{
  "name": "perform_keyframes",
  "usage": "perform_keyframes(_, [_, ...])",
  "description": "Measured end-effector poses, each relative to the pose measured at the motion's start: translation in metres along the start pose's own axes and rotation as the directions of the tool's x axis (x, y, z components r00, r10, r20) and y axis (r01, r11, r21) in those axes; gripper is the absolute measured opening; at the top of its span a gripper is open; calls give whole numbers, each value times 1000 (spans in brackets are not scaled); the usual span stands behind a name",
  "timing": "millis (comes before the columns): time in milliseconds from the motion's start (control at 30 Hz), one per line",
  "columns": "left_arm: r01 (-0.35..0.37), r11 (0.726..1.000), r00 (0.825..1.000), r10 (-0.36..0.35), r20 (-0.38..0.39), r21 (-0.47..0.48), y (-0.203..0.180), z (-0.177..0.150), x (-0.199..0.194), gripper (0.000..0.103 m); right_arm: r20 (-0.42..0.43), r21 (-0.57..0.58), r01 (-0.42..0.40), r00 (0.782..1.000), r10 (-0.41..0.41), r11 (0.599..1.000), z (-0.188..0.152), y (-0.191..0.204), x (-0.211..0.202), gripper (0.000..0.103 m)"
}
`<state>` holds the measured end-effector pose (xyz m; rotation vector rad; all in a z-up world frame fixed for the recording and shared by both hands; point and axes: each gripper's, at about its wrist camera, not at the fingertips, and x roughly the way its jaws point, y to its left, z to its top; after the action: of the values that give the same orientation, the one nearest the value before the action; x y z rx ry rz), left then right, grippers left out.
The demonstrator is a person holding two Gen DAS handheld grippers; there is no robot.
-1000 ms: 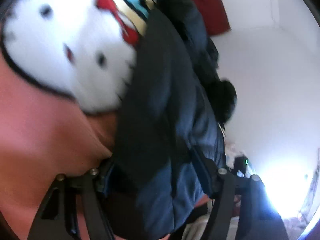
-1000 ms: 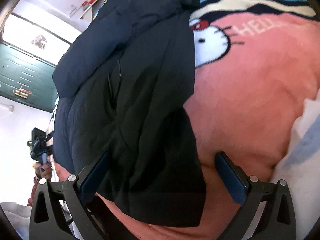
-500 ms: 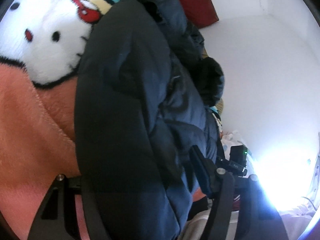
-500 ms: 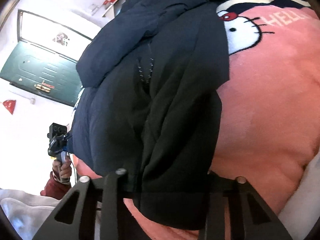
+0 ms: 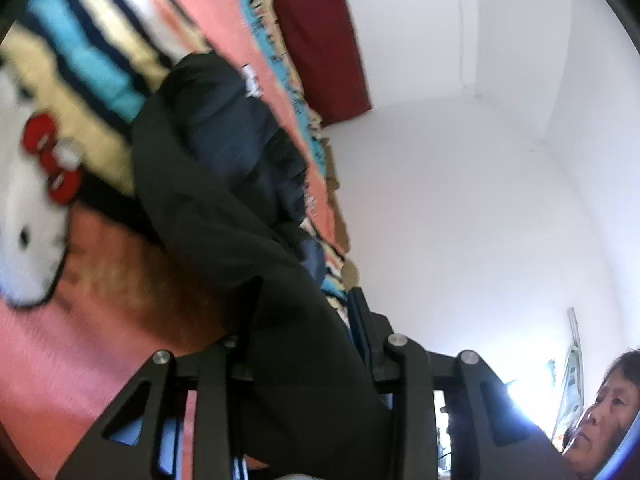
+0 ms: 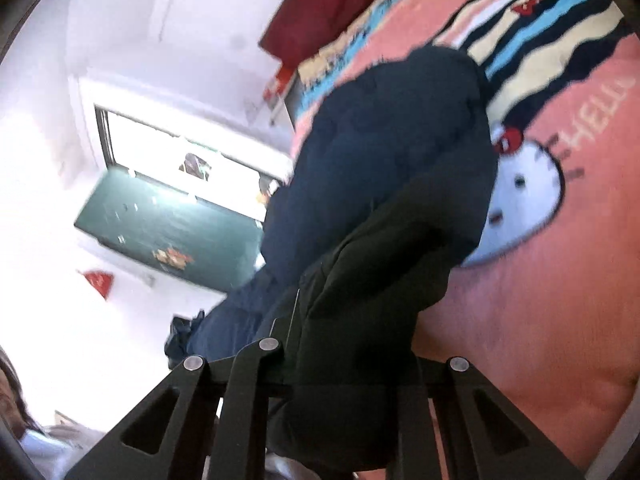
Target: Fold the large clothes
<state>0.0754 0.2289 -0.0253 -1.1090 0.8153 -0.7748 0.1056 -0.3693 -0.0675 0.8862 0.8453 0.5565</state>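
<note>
While both grippers bite into its near edge, the dark padded jacket lies stretched over a pink blanket and runs away from the cameras toward the far striped end of the bed. The left gripper has its jaws closing on a thick black fold of the jacket, which fills the gap between them; the blue pad on the right finger shows just beside the cloth. In the right wrist view the right gripper is narrowed almost to nothing and also closing, with a bunched wad of the jacket clamped between its fingers and hanging over the linkage. The near part of the garment looks black, the far part navy (the picture is blurred, so seams are hard to read).

To the right of the jacket in the right wrist view, the blanket carries a white cartoon cat face with a red bow, and beside it white letters reading "HELL", cut off at the frame edge. Beyond lie black, cream and blue stripes. A dark red headboard stands at the far end against a white wall. A green door shows on the left in the right wrist view.
</note>
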Motion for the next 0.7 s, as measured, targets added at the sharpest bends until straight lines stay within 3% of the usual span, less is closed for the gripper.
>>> perform_keyframes(167, [61, 998, 997, -61, 53, 3, -28, 37, 12, 31, 63, 45, -58, 996, 55, 997, 38, -2, -14, 15])
perform_keyframes(400, [108, 991, 982, -95, 162, -73, -36, 96, 36, 31, 145, 167, -143, 982, 119, 975, 94, 2, 7, 14])
perform_keyframes(567, [92, 992, 974, -72, 217, -84, -40, 151, 66, 31, 207, 207, -98, 977, 55, 973, 149, 5, 29, 14])
perform_keyframes(700, [5, 995, 975, 17, 222, -98, -34, 211, 113, 31, 218, 269, -15, 975, -46, 963, 195, -5, 60, 15])
